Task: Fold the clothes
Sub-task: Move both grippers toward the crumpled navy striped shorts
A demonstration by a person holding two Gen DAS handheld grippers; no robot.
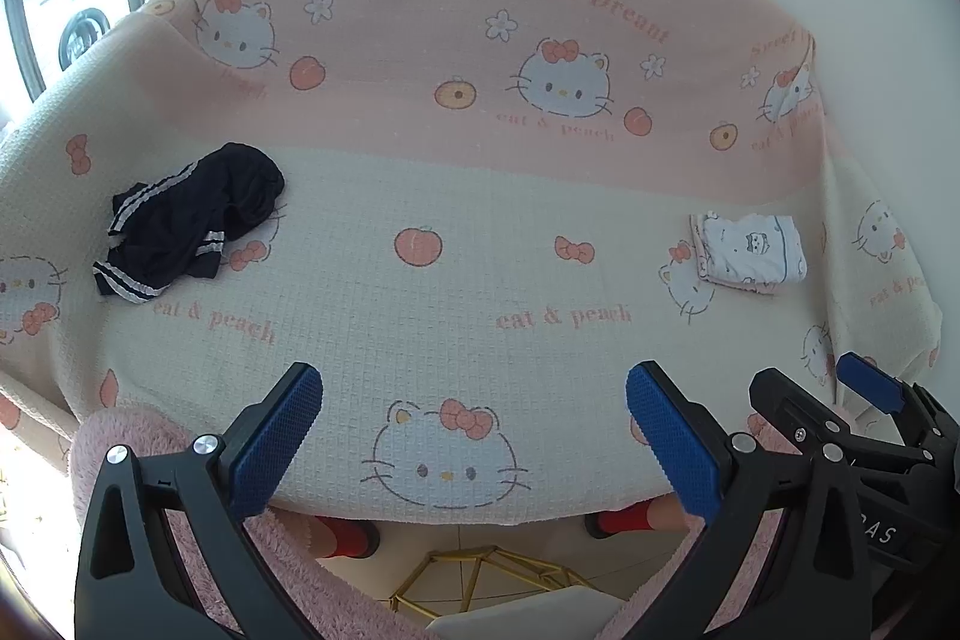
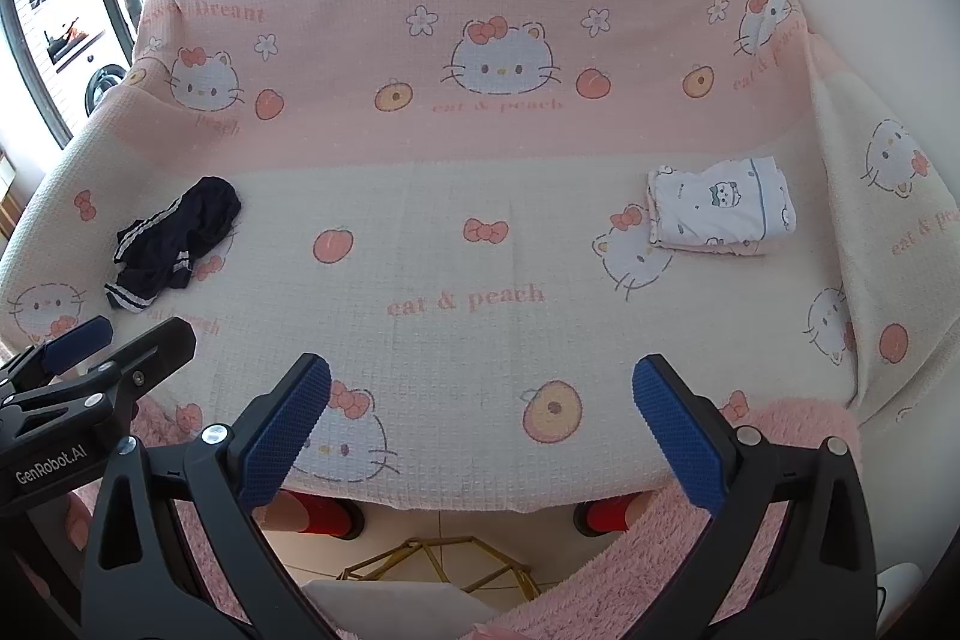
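1. The dark navy garment [image 1: 186, 226] with white stripes lay crumpled in a heap at about nine o'clock on the blanket-covered sofa [image 1: 456, 280]. One striped hem poked out toward the near edge and the rest was bunched over itself. It was too rumpled to tell whether it was shorts or a top.
2. At about three o'clock sat a folded white printed garment [image 2: 720, 214], squared up on top of what looked like a pinkish piece, well apart from the dark heap.
3. The left gripper [image 1: 474, 436] hung over the sofa's near edge with its blue pads [image 1: 276, 436] spread wide and nothing between them.
4. The right gripper [image 2: 480, 430] sat just beside it, jaws likewise wide and empty.
5. Risks, as I judged them: the limp dark cloth could come up doubled, so a pinch on the heap might catch two layers and fold it crooked. The loose waffle blanket could be nipped along with it and dragged. A long sweep toward three o'clock might knock the folded stack askew.
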